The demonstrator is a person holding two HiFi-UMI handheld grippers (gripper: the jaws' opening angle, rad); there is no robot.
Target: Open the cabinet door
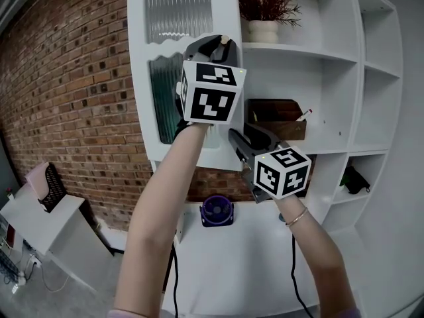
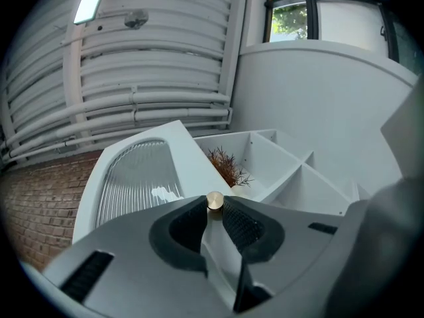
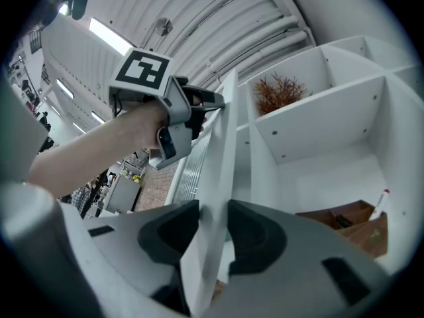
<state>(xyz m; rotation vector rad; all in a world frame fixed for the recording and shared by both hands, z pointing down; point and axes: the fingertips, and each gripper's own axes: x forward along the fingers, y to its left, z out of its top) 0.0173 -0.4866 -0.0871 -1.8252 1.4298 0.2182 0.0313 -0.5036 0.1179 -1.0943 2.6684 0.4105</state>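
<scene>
The white cabinet door (image 1: 179, 18) with ribbed glass panels stands swung out from the shelf unit (image 1: 331, 58). My left gripper (image 1: 218, 43) is high on the door's free edge. In the left gripper view its jaws (image 2: 214, 207) are shut on the small brass knob (image 2: 214, 201). My right gripper (image 1: 234, 135) is lower on the same edge. In the right gripper view the door's edge (image 3: 222, 144) runs between its pads (image 3: 213, 220), and both pads touch it. The left gripper (image 3: 199, 105) shows farther up that edge.
Inside the shelves are a potted dried plant (image 1: 265, 5), a wooden box (image 1: 278, 118) and a dark object (image 1: 354, 177) lower right. A purple fan (image 1: 216, 211) sits on the white table (image 1: 245, 264) below. A brick wall (image 1: 79, 91) lies to the left.
</scene>
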